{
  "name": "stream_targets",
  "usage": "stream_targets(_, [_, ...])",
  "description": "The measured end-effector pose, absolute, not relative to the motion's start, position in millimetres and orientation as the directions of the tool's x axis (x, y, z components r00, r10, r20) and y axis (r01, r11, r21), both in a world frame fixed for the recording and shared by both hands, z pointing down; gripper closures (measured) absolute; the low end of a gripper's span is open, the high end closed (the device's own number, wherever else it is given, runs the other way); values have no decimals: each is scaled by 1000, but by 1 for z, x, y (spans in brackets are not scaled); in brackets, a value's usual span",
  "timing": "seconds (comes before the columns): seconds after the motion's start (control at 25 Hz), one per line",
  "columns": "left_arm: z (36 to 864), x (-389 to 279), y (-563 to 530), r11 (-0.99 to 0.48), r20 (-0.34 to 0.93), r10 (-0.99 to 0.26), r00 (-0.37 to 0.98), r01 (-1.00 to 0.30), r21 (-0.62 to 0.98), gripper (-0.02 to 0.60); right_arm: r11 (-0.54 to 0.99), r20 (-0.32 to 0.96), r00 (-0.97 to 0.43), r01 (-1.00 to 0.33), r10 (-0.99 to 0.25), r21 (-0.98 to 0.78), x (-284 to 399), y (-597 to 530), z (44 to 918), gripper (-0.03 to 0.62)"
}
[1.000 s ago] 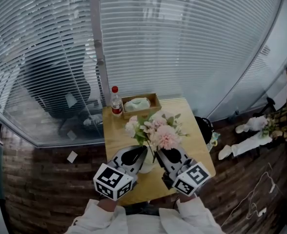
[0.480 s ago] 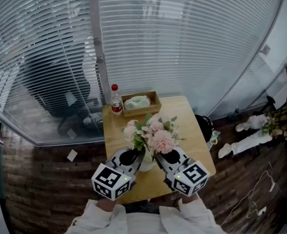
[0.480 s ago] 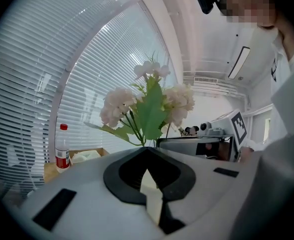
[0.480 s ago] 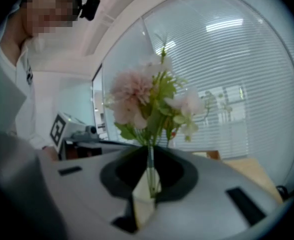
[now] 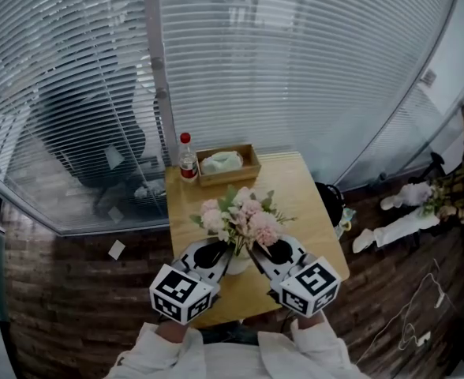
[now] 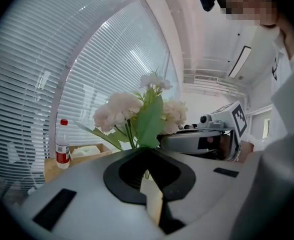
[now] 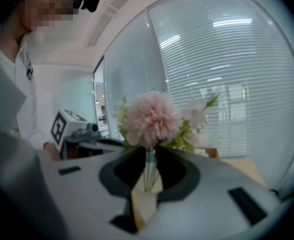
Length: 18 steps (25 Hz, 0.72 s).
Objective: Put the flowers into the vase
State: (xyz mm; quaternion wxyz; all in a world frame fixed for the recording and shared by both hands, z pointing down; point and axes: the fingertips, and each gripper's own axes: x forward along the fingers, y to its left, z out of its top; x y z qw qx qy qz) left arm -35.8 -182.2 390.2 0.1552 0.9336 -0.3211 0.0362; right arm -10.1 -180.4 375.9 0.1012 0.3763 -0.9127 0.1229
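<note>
A bunch of pink and white flowers stands upright in a small white vase near the front of the wooden table. My left gripper comes at the vase from the left and is shut on it; the vase's cream wall shows wedged between its jaws, with the blooms above. My right gripper is at the stems from the right. Its jaws have just been opening; the thin green stems stand loose in the narrow gap, under the big pink bloom.
A clear bottle with a red cap and a wooden tray holding a pale cloth stand at the table's far edge, in front of the blinds. A dark bag lies on the floor right of the table.
The bunch of flowers has sunk lower, so its heads now sit just above the two grippers. Both grippers have stayed beside the vase.
</note>
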Motion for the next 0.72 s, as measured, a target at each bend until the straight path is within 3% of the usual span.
stream_targets(0.2, [393,-35,-175,-756,176,-576,798,-602,255,574,683,294,-689,-717,-663,-140,-9,-174,381,510])
stream_targets(0.72, [410,-39,-145,-740,266,-564,782,-621,257,572,649,395,-638,-750,-661,-126,8,-146,407,510])
